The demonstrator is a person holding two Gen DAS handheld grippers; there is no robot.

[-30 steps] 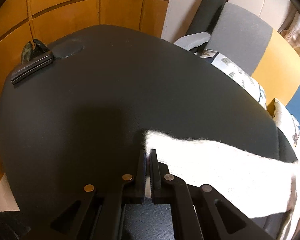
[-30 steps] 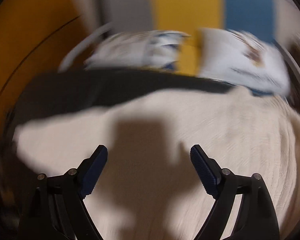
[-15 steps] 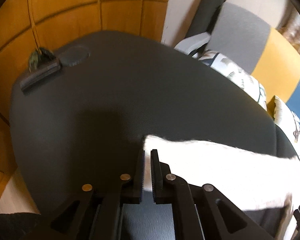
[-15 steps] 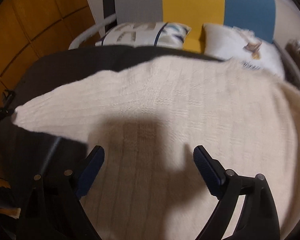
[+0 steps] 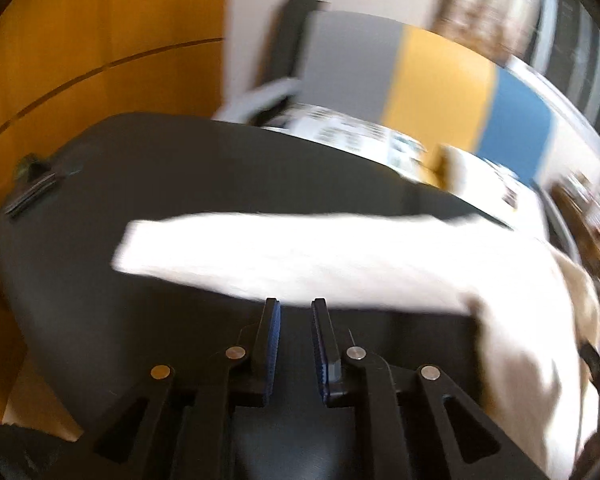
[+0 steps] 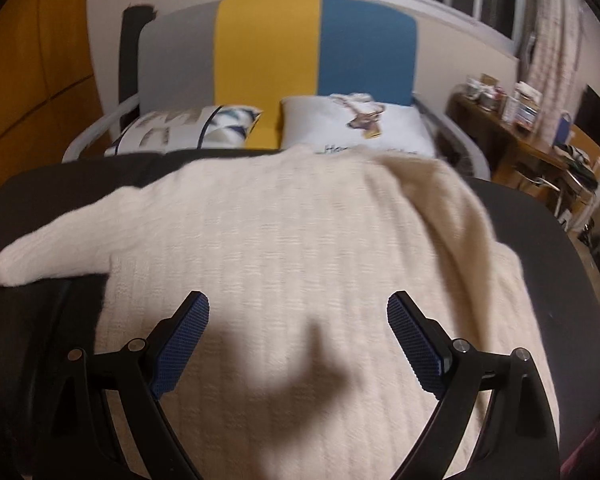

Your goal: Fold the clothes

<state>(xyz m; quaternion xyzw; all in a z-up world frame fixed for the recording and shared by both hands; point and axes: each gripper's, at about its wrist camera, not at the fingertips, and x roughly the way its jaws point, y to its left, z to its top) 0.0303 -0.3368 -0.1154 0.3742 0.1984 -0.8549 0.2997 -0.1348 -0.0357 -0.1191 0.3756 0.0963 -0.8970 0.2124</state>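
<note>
A cream knitted sweater (image 6: 300, 240) lay spread over the dark table (image 6: 580, 280), its body covering the middle and reaching the far edge beside the two pillows (image 6: 356, 124) of the striped sofa (image 6: 268, 52). One sleeve (image 5: 284, 256) stretched flat toward the table's left side, its cuff ending well short of the left edge, with bare dark surface all around it. The near-left part of the table and a wide band along the right edge were uncovered. A small dark object (image 5: 30, 192) sat at the far-left corner.

The left gripper (image 5: 296, 312) stood just behind the sleeve's near edge, its jaws parted by a narrow gap with nothing between them; half a second earlier they had been closed on the cuff, so the sleeve had been let go and now lay flat. The left view was blurred. The right gripper (image 6: 298, 312) hung above the sweater's body with its jaws spread wide and empty, as it had been before, its shadow falling on the knit.
</note>
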